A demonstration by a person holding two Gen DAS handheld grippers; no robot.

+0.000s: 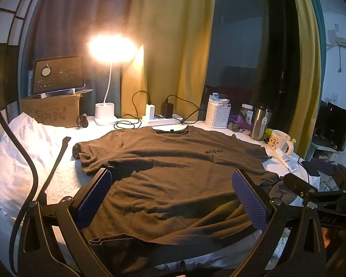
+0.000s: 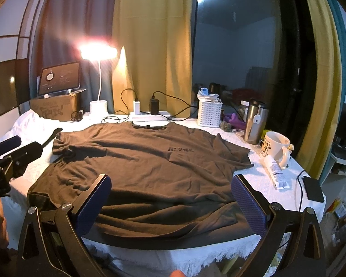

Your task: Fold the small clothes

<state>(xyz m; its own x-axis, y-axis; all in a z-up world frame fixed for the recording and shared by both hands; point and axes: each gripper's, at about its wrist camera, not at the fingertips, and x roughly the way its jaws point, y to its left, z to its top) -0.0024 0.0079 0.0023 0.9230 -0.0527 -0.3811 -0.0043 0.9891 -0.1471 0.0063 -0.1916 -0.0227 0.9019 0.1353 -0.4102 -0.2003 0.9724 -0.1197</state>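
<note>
The brown T-shirt [image 2: 145, 168] lies spread flat on the white-covered surface [image 2: 260, 180], collar toward the lamp [image 2: 98, 53]. My left gripper [image 1: 171, 191] and right gripper [image 2: 170, 196] hover above its hem, jaws apart, holding nothing.

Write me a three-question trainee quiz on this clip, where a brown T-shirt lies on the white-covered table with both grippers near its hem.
1. True or false: the brown T-shirt lies spread flat, front up, its collar toward the lit desk lamp.
2. Multiple choice: what lies right beside the white mug, toward the camera? A) a white tube B) a pair of scissors C) a folded towel
3. Fill in: the left gripper and right gripper are both ____, gripping nothing.

Key
1. True.
2. A, the white tube lies on the tablecloth next to the mug.
3. Open; each one's fingers stand wide apart above the shirt's lower part.
</note>
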